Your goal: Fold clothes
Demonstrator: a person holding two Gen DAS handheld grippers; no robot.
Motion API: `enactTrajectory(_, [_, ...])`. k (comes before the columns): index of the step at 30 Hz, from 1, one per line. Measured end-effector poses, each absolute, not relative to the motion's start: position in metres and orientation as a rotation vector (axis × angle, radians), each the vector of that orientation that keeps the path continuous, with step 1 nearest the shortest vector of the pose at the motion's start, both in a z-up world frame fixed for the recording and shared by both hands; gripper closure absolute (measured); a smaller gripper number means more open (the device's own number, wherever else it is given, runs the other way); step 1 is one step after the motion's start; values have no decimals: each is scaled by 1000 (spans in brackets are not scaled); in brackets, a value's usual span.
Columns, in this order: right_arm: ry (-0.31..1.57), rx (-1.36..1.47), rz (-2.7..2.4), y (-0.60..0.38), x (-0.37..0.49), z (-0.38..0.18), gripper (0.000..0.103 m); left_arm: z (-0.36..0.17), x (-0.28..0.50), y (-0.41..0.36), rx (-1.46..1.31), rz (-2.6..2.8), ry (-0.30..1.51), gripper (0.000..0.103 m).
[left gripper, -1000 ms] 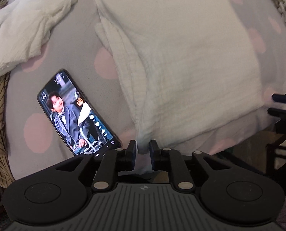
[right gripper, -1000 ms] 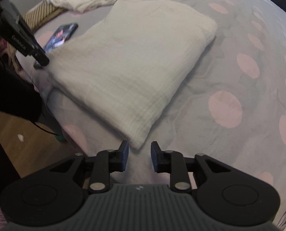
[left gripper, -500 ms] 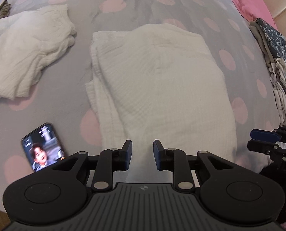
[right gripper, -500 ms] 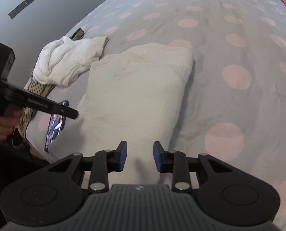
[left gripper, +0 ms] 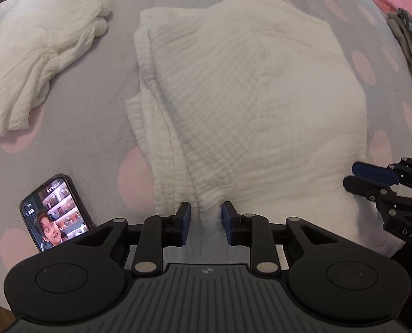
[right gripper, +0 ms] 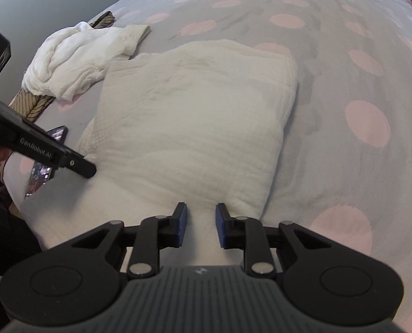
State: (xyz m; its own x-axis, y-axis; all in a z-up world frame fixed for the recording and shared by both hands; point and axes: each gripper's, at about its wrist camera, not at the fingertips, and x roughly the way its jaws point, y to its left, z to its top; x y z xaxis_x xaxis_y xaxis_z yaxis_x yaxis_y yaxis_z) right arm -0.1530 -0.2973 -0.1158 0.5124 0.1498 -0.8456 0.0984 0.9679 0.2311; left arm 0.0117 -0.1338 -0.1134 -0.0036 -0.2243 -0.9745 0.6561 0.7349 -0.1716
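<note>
A: Left wrist view: the left gripper has jaws parted, with a pinched ridge of the folded cream crinkle-cotton garment standing in the gap. Pads are not closed on it, as far as I can tell.

B: Right gripper?

A: Same: jaws apart, straddling the near hem at lower centre. Nothing gripped.

B: Garment position?

A: Centre frame in both views, flat on the grey bedspread with pink dots, layers stepped along its left edge.

B: Step?

A: Looks like setup for another fold: both tools at the near edge, a grasp not yet made.

B: Next move needs?

A: Probably close both on all layers, then lift evenly and carry toward the top of the frame.

B: Clutter?

A: Black smartphone with lit screen lower left; crumpled white garment upper left. Both apart from the fold.
</note>
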Motion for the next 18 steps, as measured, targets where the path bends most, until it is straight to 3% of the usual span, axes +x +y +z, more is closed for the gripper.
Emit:
enactTrajectory(6, [887, 318, -8, -317, -159, -84, 47, -74, 39, -116, 226, -724, 1224, 76])
enactTrajectory(10, [873, 437, -99, -344, -146, -81, 43, -76, 63, -112, 116, -665, 1190, 76])
enactTrajectory(14, [863, 607, -116, -367, -141, -91, 31, -81, 80, -118, 90, -673, 1211, 72])
enactTrajectory(18, [860, 688, -133, -379, -133, -101, 30, -81, 83, -118, 89, -711, 1186, 68])
